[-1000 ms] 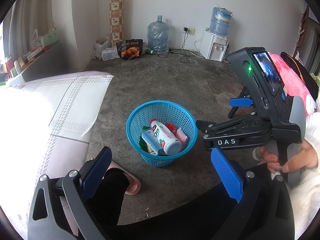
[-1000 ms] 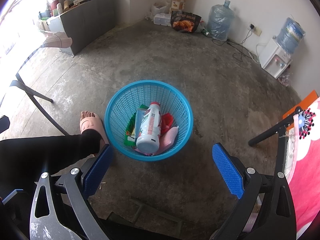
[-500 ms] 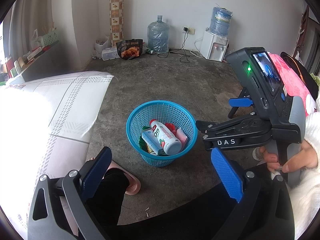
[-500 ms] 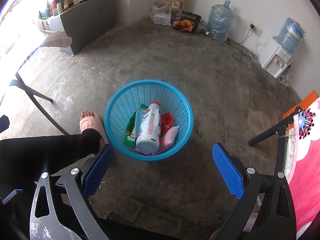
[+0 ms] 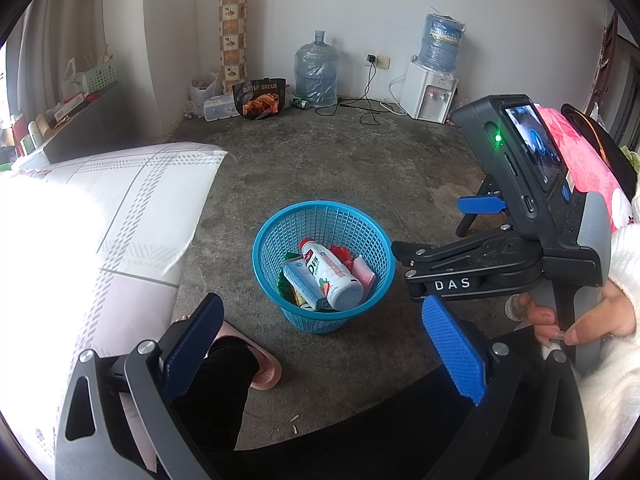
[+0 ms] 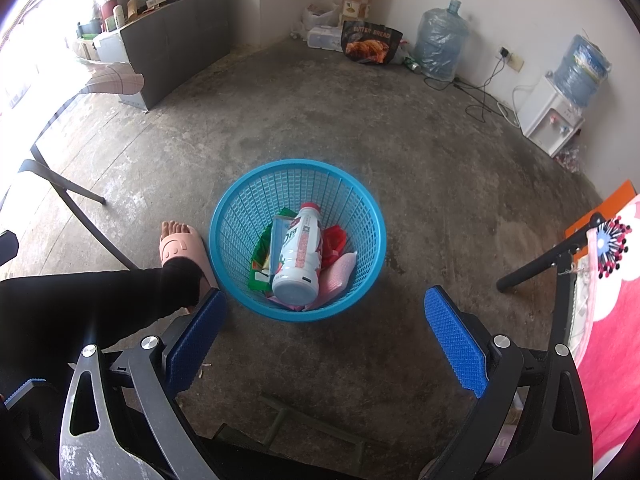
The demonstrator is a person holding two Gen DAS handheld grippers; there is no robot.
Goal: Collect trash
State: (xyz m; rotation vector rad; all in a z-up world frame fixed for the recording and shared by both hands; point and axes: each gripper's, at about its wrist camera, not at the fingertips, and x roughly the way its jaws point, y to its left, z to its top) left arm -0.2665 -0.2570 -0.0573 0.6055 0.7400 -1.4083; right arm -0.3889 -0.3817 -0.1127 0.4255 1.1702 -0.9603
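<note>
White drink bottle (image 6: 299, 254) lies tilted in blue mesh basket (image 6: 240, 216), cap end away from the tools. Left tool (image 5: 320, 354) and right tool (image 6: 322, 344) both spread wide, empty.

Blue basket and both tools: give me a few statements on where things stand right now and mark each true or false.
1. The blue basket stands upright on the concrete floor. True.
2. The white bottle lies inside the basket. True.
3. The right tool is shut on the bottle. False: it is open and holds nothing.
4. The left tool is open. True.
5. The basket holds only the bottle. False: a red wrapper and a green packet lie beside it.
</note>
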